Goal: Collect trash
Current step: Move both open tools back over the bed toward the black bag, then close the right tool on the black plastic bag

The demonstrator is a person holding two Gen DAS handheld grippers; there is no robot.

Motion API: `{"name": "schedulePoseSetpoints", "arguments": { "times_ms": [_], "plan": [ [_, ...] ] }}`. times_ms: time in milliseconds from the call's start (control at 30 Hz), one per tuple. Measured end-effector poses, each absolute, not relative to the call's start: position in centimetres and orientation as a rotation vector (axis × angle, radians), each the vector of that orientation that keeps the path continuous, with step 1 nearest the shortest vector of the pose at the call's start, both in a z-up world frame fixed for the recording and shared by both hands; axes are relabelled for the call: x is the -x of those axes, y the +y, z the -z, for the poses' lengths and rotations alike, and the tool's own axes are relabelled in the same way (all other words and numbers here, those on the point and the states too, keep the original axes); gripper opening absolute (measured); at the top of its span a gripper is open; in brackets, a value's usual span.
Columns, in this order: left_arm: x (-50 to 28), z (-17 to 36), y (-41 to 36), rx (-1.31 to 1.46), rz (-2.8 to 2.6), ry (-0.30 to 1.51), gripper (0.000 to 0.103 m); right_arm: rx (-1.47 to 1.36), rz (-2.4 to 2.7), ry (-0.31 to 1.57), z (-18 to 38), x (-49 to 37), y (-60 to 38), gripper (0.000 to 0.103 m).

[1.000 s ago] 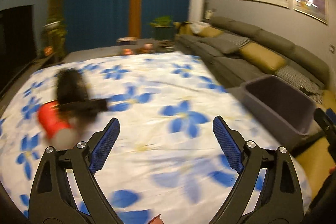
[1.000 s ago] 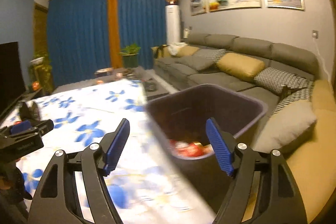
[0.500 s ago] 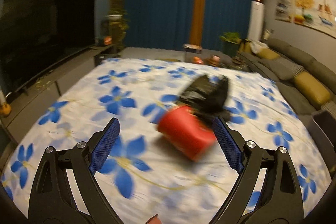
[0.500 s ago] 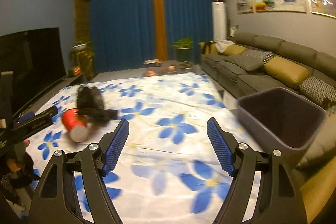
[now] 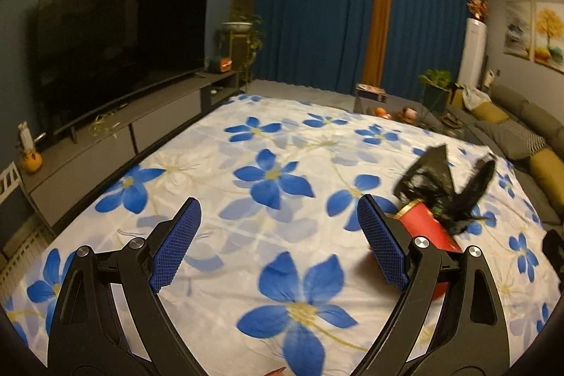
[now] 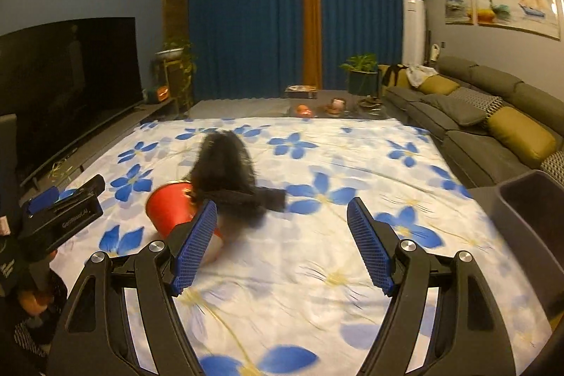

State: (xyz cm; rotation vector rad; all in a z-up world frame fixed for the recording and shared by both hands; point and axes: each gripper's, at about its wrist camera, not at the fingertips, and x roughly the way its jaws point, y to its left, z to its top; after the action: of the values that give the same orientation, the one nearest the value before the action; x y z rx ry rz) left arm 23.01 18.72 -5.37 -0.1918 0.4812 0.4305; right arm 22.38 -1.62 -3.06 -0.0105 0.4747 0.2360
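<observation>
Surface: floral sheet (image 5: 246, 164), white with blue flowers, in a living room.
Red cup (image 6: 169, 212): on its side on the sheet, black plastic bag (image 6: 225, 175) touching its mouth.
Bin (image 6: 528, 199): dark, at the sheet's right edge.
Left gripper (image 5: 278, 238): spread, empty; cup just right of it.
Right gripper (image 6: 282, 242): spread, empty.

Both wrist views over floral sheet (image 5: 246, 164)

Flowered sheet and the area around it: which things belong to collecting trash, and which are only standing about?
For the job:
- red paper cup lying on its side
- crumpled black plastic bag
- dark grey plastic bin

Just there:
- black flat television
- grey sofa with mustard cushions
- potted green plant
</observation>
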Motion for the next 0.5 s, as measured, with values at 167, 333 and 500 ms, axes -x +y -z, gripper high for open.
{"name": "schedulePoseSetpoints", "arguments": {
  "times_ms": [167,333,500],
  "plan": [
    [-23.1,5.7,20.0,0.197,-0.481,0.482,0.089,0.002,-0.265,0.488,3.2,-25.2,0.7,0.075],
    [-22.9,5.9,20.8,0.234,-0.491,0.489,0.089,-0.024,-0.287,0.504,3.3,-27.3,2.4,0.074],
    [-23.0,6.3,21.0,0.262,-0.478,0.506,0.089,-0.072,-0.316,0.549,3.7,-29.6,3.2,0.067]
  ]
}}
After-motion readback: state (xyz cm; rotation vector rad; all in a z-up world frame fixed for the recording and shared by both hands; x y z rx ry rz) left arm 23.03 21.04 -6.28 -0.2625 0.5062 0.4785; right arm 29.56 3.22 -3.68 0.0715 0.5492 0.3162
